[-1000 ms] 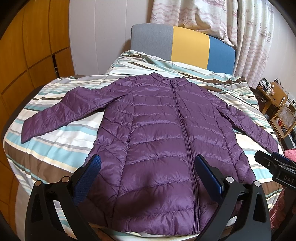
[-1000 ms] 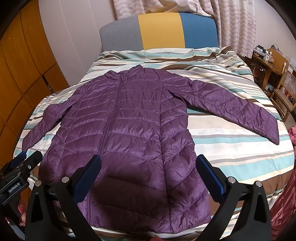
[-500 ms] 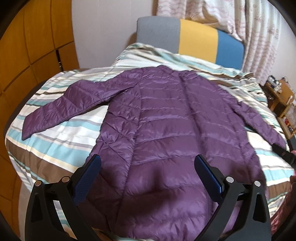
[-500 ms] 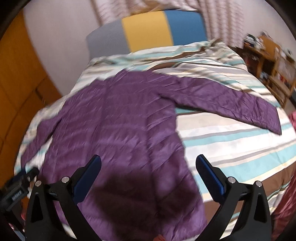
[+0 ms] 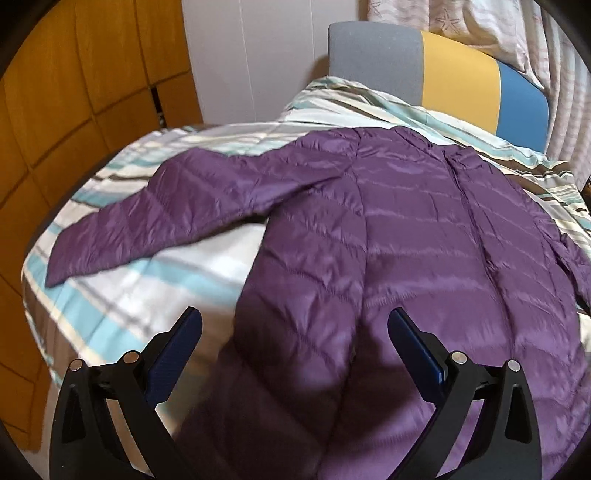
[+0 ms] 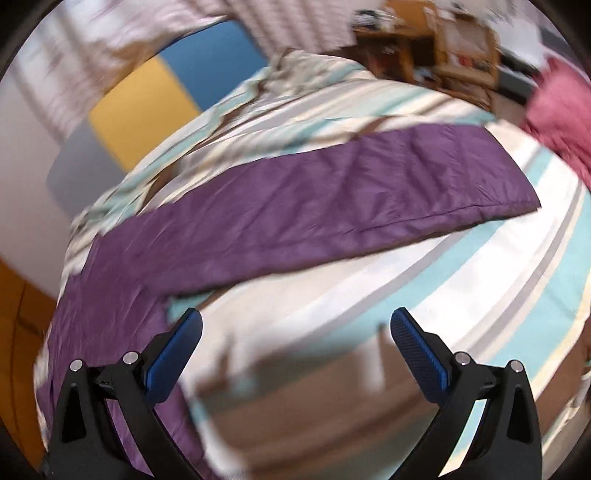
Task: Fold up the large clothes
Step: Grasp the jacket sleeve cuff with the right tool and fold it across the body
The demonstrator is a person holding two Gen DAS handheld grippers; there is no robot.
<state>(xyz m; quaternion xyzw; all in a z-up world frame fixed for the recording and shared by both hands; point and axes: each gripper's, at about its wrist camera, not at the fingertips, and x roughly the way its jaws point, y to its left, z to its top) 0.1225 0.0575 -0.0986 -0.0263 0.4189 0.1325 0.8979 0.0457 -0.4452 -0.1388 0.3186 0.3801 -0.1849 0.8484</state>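
A purple quilted puffer jacket lies flat and spread out on a striped bed, zipper up. Its left sleeve stretches toward the bed's left edge. In the right wrist view its right sleeve stretches across the bedding, cuff at the right. My left gripper is open and empty above the jacket's lower left side. My right gripper is open and empty above bare bedding, just below the right sleeve. The right wrist view is blurred.
A grey, yellow and blue headboard stands at the far end. Orange wooden wardrobe panels run along the left. Curtains hang behind. Wooden furniture and a pink cloth are to the right of the bed.
Both grippers have spread apart: the left view swung left toward the left sleeve, the right view swung right toward the right sleeve. Both stayed open. The jacket has not moved.
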